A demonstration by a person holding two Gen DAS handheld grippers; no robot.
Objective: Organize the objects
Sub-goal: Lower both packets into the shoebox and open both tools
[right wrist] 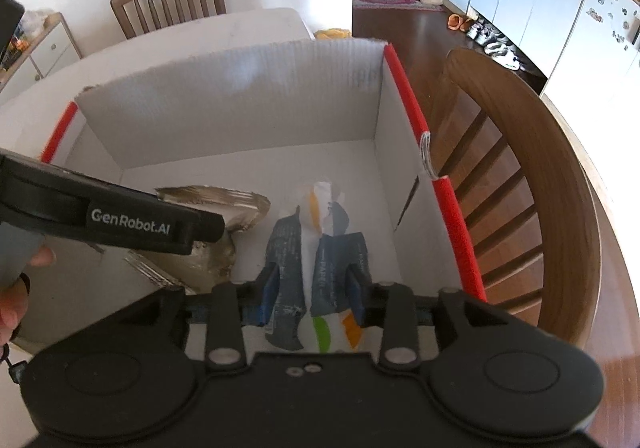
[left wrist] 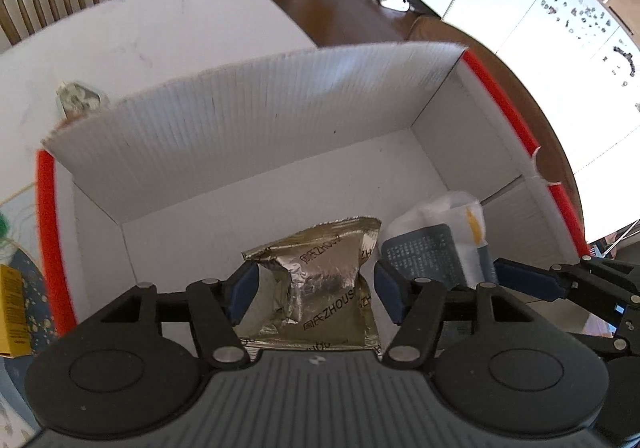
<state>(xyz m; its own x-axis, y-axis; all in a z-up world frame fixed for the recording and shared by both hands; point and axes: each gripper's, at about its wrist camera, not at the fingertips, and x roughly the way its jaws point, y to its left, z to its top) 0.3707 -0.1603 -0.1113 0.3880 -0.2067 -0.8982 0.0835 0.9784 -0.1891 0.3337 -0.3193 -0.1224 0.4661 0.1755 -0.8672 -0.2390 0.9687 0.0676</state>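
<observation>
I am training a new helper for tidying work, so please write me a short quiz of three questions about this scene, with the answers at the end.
1. True or false: the foil packet lies outside the cardboard box.
2. Which colour are the side rims of the box? A green, B red, C yellow.
3. Fill in: the tissue pack sits between the pads of the ___ tongs.
Key: 1 false, it lies inside the box; 2 B; 3 right, meaning the right tongs.
</observation>
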